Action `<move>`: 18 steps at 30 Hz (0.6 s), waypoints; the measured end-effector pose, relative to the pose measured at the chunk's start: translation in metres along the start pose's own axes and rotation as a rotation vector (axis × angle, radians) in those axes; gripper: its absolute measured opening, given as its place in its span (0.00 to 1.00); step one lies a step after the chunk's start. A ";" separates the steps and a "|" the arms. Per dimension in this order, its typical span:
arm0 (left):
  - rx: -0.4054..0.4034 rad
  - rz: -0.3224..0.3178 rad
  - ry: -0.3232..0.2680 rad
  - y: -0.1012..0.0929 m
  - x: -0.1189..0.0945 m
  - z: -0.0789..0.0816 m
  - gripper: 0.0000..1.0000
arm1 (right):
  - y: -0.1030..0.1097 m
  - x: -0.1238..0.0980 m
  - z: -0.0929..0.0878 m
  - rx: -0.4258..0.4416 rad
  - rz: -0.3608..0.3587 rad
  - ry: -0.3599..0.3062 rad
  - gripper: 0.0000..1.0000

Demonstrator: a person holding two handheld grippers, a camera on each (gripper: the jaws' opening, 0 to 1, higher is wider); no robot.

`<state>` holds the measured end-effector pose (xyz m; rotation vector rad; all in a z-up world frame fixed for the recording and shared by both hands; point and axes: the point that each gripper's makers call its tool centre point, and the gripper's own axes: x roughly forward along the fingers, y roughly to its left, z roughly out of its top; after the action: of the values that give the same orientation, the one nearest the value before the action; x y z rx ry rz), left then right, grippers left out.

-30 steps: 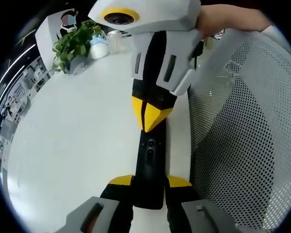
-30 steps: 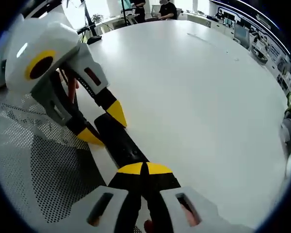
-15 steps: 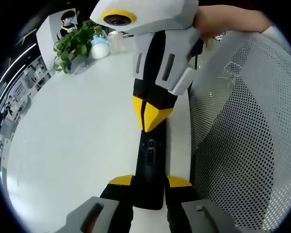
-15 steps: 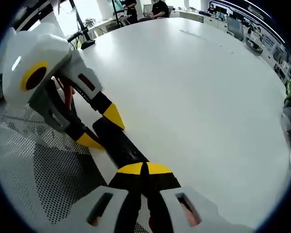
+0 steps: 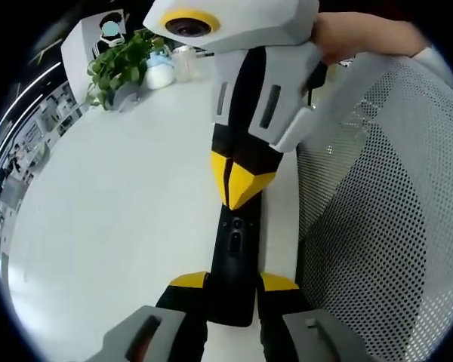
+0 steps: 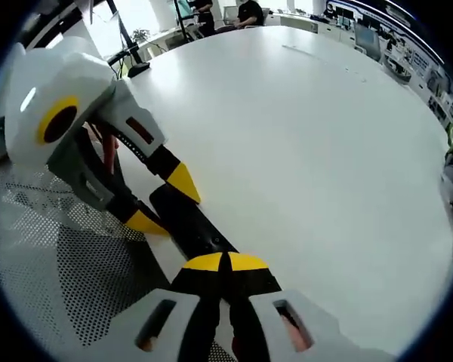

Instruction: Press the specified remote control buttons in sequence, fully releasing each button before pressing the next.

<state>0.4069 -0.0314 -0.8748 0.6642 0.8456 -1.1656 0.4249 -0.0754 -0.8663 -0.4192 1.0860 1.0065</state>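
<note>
White round desk (image 5: 121, 204) under my left gripper view, a potted plant (image 5: 121, 64) and a pale bottle (image 5: 158, 73) at its far edge, a white mesh chair back (image 5: 377, 226) along the desk's right side. I see my left tongs (image 5: 232, 283) parted, their yellow tips either side of the near end of the black remote control (image 5: 232, 256), which lies on the desk close to the edge by the chair; they look to grip it, contact not sure. Right tongs (image 5: 241, 188) come down from above, tips pressed together, point resting on the remote's far end near its buttons. A hand (image 5: 355, 34) holds that tool.

Right gripper view: same desk (image 6: 309, 143) stretching away, people seated at the far side. Right tongs (image 6: 225, 262) closed, nothing between them, tips over the remote control (image 6: 189, 222). Left tongs (image 6: 162, 202) reach in from the left, astride its far end, mesh chair back (image 6: 60, 264) below
</note>
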 end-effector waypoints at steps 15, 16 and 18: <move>-0.024 -0.001 -0.006 0.000 0.001 0.000 0.25 | 0.010 -0.001 -0.002 0.016 0.045 0.018 0.00; -0.025 -0.001 -0.006 0.000 0.001 0.000 0.25 | 0.011 -0.001 -0.002 0.017 0.048 0.019 0.00; -0.026 -0.002 -0.007 0.000 0.001 0.000 0.25 | 0.012 -0.001 -0.003 0.020 0.057 0.024 0.00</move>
<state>0.4069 -0.0318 -0.8753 0.6378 0.8549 -1.1562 0.4128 -0.0716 -0.8643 -0.3870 1.1343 1.0417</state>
